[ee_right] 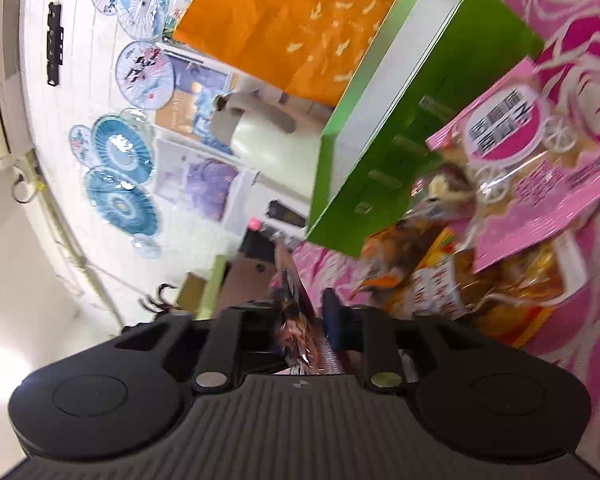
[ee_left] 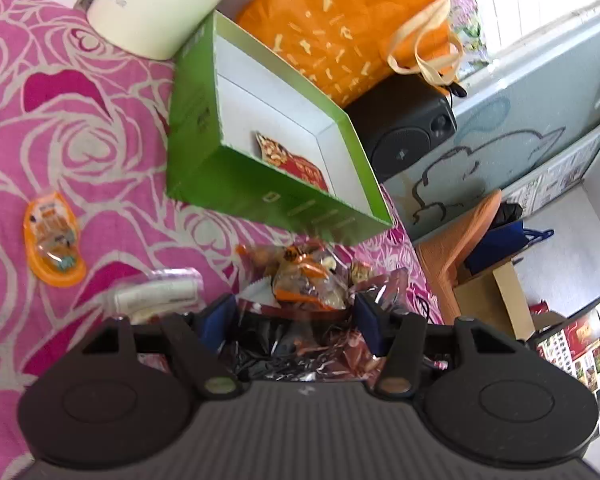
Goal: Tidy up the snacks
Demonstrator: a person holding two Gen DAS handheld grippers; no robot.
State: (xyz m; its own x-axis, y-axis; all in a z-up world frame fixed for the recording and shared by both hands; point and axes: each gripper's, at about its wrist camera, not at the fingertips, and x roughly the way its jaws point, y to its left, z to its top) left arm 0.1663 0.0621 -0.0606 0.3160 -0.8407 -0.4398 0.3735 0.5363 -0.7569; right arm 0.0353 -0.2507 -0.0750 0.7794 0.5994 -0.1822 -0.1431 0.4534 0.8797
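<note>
A green box [ee_left: 236, 176] with a white inside stands open on the pink rose cloth; one red snack packet [ee_left: 296, 162] lies in it. My left gripper [ee_left: 296, 312] is open above a heap of clear and brown snack packets [ee_left: 312, 280], its fingers either side of them. An orange packet [ee_left: 54, 236] and a clear white packet [ee_left: 156, 292] lie to the left. My right gripper [ee_right: 304, 316] is shut on a dark brown foil packet [ee_right: 296, 320], held beside the green box [ee_right: 412, 120]. A pink packet [ee_right: 540, 172] and orange packets [ee_right: 480, 288] lie to its right.
An orange bag [ee_left: 340, 20] and a cream appliance [ee_left: 148, 4] stand behind the box. A black speaker [ee_left: 408, 128] sits at the table's right edge, with an orange stool [ee_left: 456, 236] and cardboard box [ee_left: 492, 300] on the floor beyond.
</note>
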